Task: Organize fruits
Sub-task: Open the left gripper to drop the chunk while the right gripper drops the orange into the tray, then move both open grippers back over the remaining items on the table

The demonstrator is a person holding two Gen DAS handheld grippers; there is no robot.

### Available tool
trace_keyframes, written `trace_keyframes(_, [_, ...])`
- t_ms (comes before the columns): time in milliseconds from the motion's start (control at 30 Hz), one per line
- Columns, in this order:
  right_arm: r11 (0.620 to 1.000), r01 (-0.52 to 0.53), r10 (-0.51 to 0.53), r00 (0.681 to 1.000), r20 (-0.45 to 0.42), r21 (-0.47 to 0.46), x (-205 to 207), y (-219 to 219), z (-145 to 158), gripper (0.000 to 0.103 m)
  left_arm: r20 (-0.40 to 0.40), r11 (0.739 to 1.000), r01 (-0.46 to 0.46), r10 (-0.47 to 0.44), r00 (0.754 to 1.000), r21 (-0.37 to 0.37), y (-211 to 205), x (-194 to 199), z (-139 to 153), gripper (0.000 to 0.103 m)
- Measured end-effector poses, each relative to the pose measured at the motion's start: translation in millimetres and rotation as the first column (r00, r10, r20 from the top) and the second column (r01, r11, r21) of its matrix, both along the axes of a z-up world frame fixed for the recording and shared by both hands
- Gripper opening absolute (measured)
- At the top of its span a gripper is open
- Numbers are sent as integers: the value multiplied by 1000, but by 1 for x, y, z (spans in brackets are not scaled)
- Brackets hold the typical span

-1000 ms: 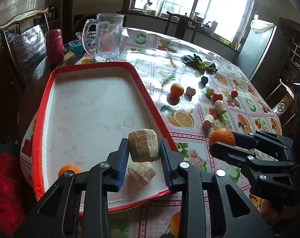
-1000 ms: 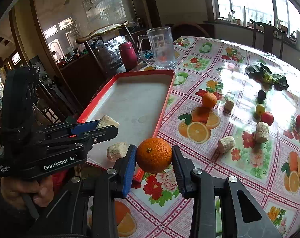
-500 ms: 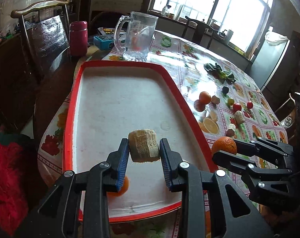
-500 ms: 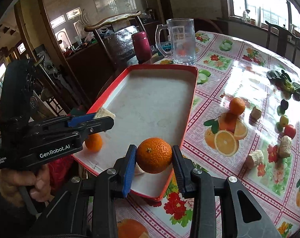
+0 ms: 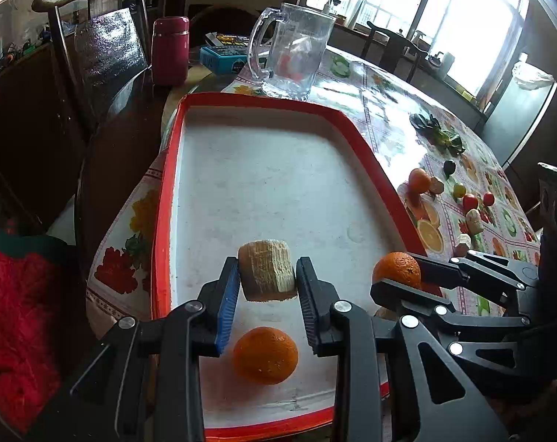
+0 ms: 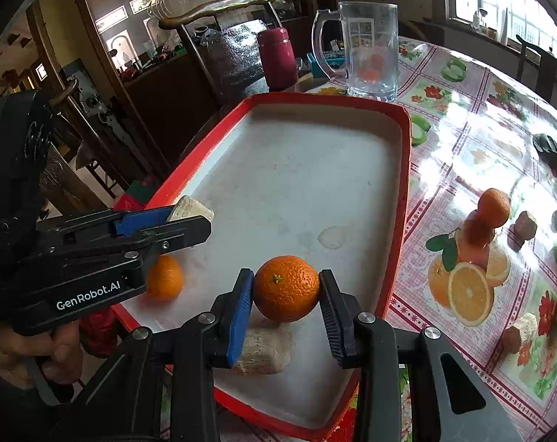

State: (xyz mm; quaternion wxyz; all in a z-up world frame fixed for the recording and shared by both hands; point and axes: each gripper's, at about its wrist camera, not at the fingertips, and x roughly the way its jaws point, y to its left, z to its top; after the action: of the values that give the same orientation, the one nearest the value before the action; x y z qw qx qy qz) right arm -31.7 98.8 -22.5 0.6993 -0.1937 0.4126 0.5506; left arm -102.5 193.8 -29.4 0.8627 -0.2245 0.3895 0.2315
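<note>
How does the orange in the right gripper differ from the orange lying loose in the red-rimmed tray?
The gripped round orange is held up between the right gripper fingers, above the tray floor; the loose orange rests on the red-rimmed white tray, near its left edge, under the left gripper. The gripped one shows its stem end. Both are whole and unpeeled.

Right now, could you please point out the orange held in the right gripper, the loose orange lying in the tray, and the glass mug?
held orange (image 6: pixel 286 289), right wrist view, middle of its peel.
loose orange (image 5: pixel 265 355), left wrist view, centre of its top.
glass mug (image 6: pixel 370 60), right wrist view, middle of its clear wall.
</note>
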Motion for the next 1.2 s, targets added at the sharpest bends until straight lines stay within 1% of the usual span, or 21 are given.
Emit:
trace_keyframes(100, [1000,6,-6,1000,-5,-9,2,3,-5,37,-25,1000,7,-7,1000,-9,3,3,-8,29])
trace_keyframes(200, [1000,11,-12,1000,-21,-14,3,3,-9,39,-53,1000,11,-11,999,-17,3,5,-16,29])
trace_keyframes(333, [1000,16,-16,999,-32,2,4,0,-7,40,-54,1000,-4,4,999,-12,3,3,-13,29])
trace_keyframes(467, [999,31,-30,999,-31,40,6,-13,4,42,-32,1000,-24,23,999,-15,4,-5,-4,31])
trace_keyframes(500, [998,37,-35,999,-32,50,7,-18,7,42,-28,1000,-28,28,999,-8,3,-6,-2,34])
trace_keyframes(533, [997,42,-40,999,-32,59,8,-22,10,42,-24,1000,-31,31,999,-1,3,-7,1,35])
trace_keyframes(767, [991,81,-79,997,-24,111,13,-60,30,42,-3,999,-22,22,1000,28,-12,-7,15,35])
trace_keyframes(1033, [977,160,-159,987,-19,141,28,-105,42,42,6,998,23,-23,1000,50,-39,3,26,35])
trace_keyframes(1200, [965,215,-215,976,-20,151,40,-133,44,42,10,996,66,-66,998,63,-56,14,33,35])
